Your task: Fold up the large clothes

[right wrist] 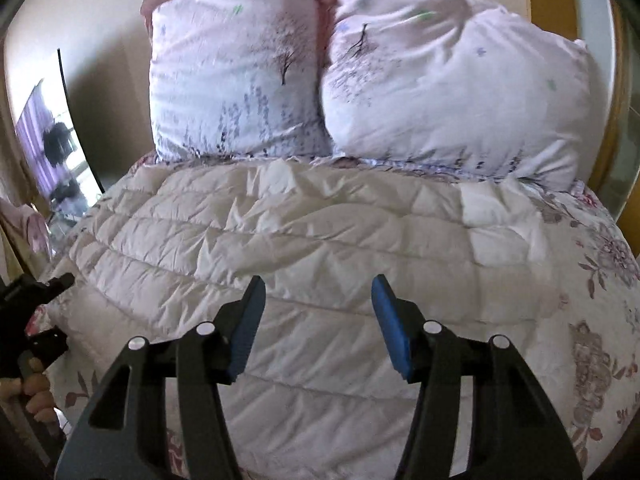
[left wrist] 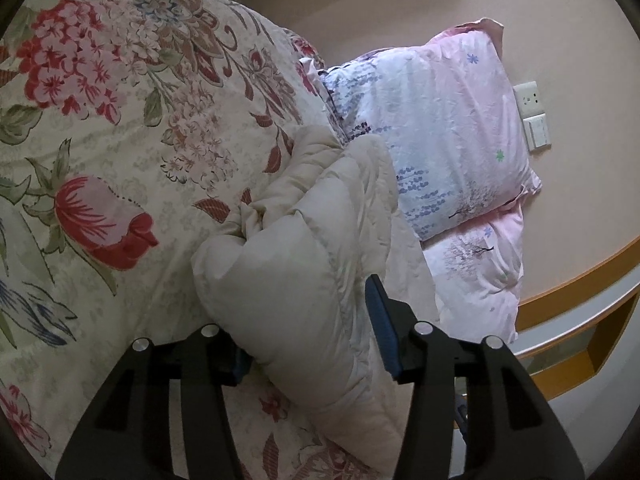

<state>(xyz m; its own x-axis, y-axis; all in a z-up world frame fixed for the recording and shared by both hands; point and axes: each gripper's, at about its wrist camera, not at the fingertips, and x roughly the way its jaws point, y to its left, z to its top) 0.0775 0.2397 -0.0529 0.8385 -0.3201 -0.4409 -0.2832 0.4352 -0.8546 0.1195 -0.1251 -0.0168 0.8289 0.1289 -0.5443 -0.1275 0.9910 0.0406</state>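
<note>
A cream quilted puffer coat (left wrist: 288, 272) lies on the floral bedspread (left wrist: 100, 120). In the left wrist view a thick bunched fold of it sits between the fingers of my left gripper (left wrist: 308, 320). The jaws stand apart around the fold; the right blue pad (left wrist: 382, 320) is beside the cloth and the left pad is mostly hidden behind it. In the right wrist view the coat (right wrist: 280, 240) is spread flat across the bed. My right gripper (right wrist: 319, 284) hovers open above it with nothing between its pads. The left gripper (right wrist: 60, 310) shows at the coat's left edge, held by a hand (right wrist: 32, 392).
Two pink printed pillows (right wrist: 240, 80) (right wrist: 460, 92) lean against the wall at the head of the bed, just beyond the coat. Wall sockets (left wrist: 534, 120) and a wooden ledge (left wrist: 580, 292) lie to the right. A mirror (right wrist: 52, 140) stands at the left.
</note>
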